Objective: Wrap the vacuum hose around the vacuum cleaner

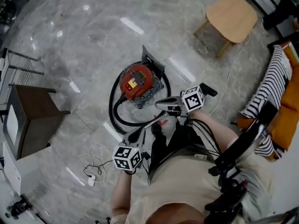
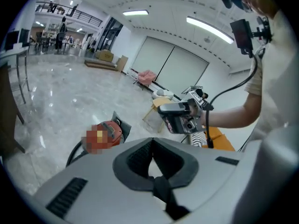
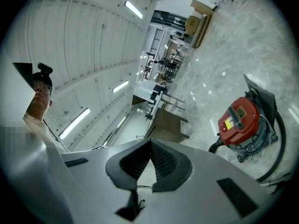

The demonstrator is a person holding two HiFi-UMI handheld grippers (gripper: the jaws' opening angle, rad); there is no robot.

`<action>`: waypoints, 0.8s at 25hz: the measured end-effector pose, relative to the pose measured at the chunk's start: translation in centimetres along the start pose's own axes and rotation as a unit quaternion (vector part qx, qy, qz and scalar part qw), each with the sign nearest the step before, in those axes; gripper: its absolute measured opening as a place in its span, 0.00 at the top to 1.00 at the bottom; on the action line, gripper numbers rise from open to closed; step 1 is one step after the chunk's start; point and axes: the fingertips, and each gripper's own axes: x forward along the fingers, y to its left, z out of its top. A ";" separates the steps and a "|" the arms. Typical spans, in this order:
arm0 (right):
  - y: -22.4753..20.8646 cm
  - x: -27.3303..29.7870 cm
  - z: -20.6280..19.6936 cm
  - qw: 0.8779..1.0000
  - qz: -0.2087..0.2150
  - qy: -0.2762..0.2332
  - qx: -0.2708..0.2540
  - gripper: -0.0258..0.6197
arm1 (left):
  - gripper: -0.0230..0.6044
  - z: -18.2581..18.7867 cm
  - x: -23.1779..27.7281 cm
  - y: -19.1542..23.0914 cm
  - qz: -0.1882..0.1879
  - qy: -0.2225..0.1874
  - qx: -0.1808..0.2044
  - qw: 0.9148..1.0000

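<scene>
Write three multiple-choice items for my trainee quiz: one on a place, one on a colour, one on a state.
1. The black hose lies: A) over the wooden stool B) on the floor, curved around the vacuum cleaner C) hung on a wall
2. The vacuum cleaner's top is: A) blue B) green C) red
3. The left gripper and right gripper are: A) both shut, empty B) both open C) both shut on the hose
Key: 1 B, its loop curves round the machine; 2 C, red in the head view; 3 A, jaws together, nothing between.
</scene>
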 end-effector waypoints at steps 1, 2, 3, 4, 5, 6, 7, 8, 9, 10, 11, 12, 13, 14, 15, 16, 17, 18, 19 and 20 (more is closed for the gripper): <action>1.3 0.3 0.4 1.000 0.006 0.006 -0.012 0.96 | 0.96 0.4 -1.1 -0.4 0.003 -0.005 0.011 1.000; 2.6 0.6 0.6 1.000 0.011 0.013 -0.025 0.96 | 0.96 0.8 -2.0 -0.9 0.004 -0.010 0.019 1.000; 3.9 0.7 0.6 0.999 0.014 0.019 -0.035 0.96 | 0.96 1.0 -2.9 -1.4 0.006 -0.014 0.023 1.000; 5.2 0.8 0.6 0.999 0.017 0.023 -0.044 0.96 | 0.96 1.3 -3.7 -2.0 0.010 -0.021 0.027 0.999; 6.4 0.8 0.7 0.998 0.020 0.024 -0.053 0.96 | 0.96 1.9 -4.4 -2.4 0.016 -0.030 0.030 0.999; 7.6 0.8 0.9 0.997 0.025 0.022 -0.062 0.96 | 0.96 2.6 -4.9 -2.8 0.025 -0.043 0.034 0.998; 8.7 0.6 1.3 0.997 0.030 0.018 -0.073 0.96 | 0.96 3.5 -5.3 -3.1 0.034 -0.059 0.036 0.997; 9.7 0.4 1.7 0.996 0.034 0.013 -0.084 0.96 | 0.96 4.3 -5.7 -3.4 0.043 -0.076 0.035 0.996; 10.7 0.2 1.9 0.995 0.039 0.007 -0.093 0.96 | 0.96 5.0 -6.0 -3.7 0.049 -0.093 0.029 0.994; 11.4 -0.1 1.9 0.994 0.042 0.001 -0.100 0.96 | 0.96 5.5 -6.4 -4.1 0.050 -0.110 0.018 0.993; 12.1 -0.4 1.8 0.993 0.044 -0.005 -0.105 0.96 | 0.96 5.9 -6.9 -4.5 0.047 -0.125 0.006 0.991; 12.7 -0.7 1.8 0.993 0.045 -0.010 -0.111 0.96 | 0.96 6.1 -7.3 -4.9 0.043 -0.136 -0.004 0.990; 13.2 -1.0 1.7 0.992 0.042 -0.013 -0.120 0.96 | 0.96 6.3 -7.6 -5.2 0.039 -0.143 -0.007 0.989; 13.7 -1.2 1.6 0.990 0.038 -0.013 -0.132 0.96 | 0.96 6.4 -7.9 -5.5 0.036 -0.146 -0.004 0.989; 14.1 -1.6 1.5 0.989 0.032 -0.011 -0.143 0.96 | 0.96 6.4 -8.0 -5.7 0.035 -0.145 0.005 0.989; 14.5 -1.9 1.2 0.988 0.027 -0.009 -0.150 0.96 | 0.96 6.4 -8.0 -5.9 0.034 -0.142 0.017 0.989; 14.8 -2.3 1.1 0.988 0.023 -0.009 -0.155 0.96 | 0.96 6.5 -7.9 -6.1 0.034 -0.139 0.029 0.989; 15.2 -2.5 0.9 0.987 0.023 -0.012 -0.157 0.96 | 0.96 6.6 -7.9 -6.3 0.034 -0.137 0.042 0.989; 15.6 -2.6 0.8 0.987 0.024 -0.013 -0.160 0.96 | 0.96 6.9 -8.0 -6.5 0.035 -0.137 0.055 0.988; 16.1 -2.5 0.8 0.986 0.027 -0.013 -0.164 0.96 | 0.96 7.4 -8.2 -6.6 0.038 -0.140 0.068 0.987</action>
